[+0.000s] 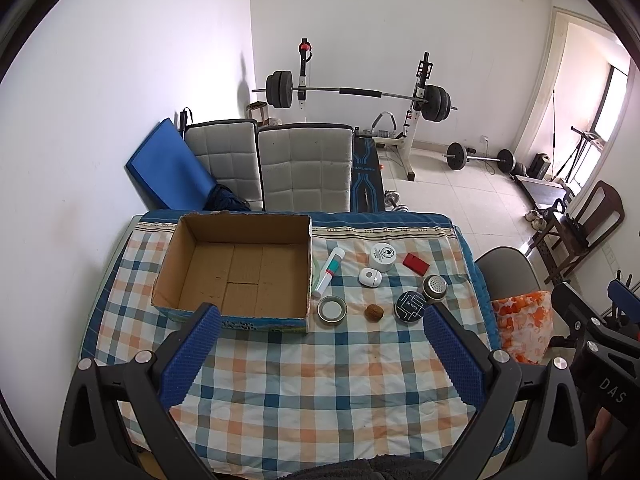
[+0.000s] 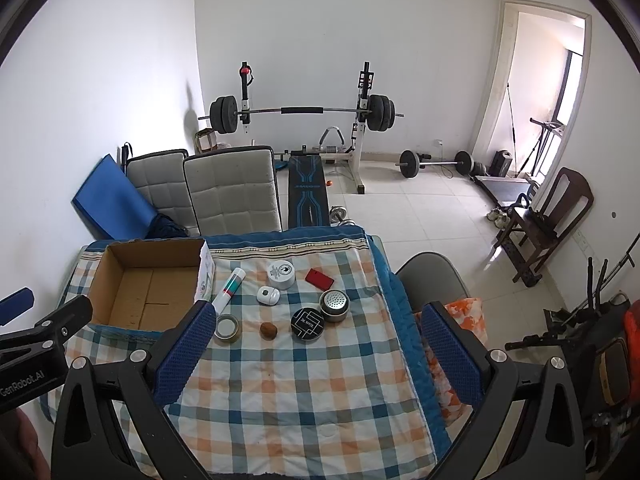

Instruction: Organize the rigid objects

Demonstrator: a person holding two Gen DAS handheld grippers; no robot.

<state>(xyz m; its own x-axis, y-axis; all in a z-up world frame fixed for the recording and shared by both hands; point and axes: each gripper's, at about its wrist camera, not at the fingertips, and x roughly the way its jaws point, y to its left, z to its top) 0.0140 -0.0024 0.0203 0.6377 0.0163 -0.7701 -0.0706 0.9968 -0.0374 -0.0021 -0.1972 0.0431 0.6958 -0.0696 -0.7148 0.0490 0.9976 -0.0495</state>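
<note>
An empty cardboard box point(image 1: 236, 272) point(image 2: 148, 286) stands on the left of the checked tablecloth point(image 1: 304, 380). To its right lie a white tube point(image 1: 329, 272) point(image 2: 229, 286), a tape roll point(image 1: 331, 310) point(image 2: 226, 328), a brown nut point(image 1: 374, 312) point(image 2: 268, 330), a black round tin point(image 1: 410, 306) point(image 2: 308, 323), a metal strainer lid point(image 1: 435, 288) point(image 2: 334, 305), a white jar point(image 1: 382, 257) point(image 2: 281, 274), a small white case point(image 1: 369, 277) point(image 2: 267, 295) and a red card point(image 1: 416, 264) point(image 2: 319, 279). My left gripper point(image 1: 320, 328) and right gripper point(image 2: 316, 324) hover open above the near table, holding nothing.
Two padded chairs point(image 1: 280, 164) and a blue mat point(image 1: 168, 168) stand behind the table. A grey chair point(image 2: 432, 276) with an orange-patterned bag point(image 1: 524, 324) sits at the table's right. A barbell rack point(image 1: 356, 96), weights and a wooden chair point(image 2: 548, 220) fill the room beyond.
</note>
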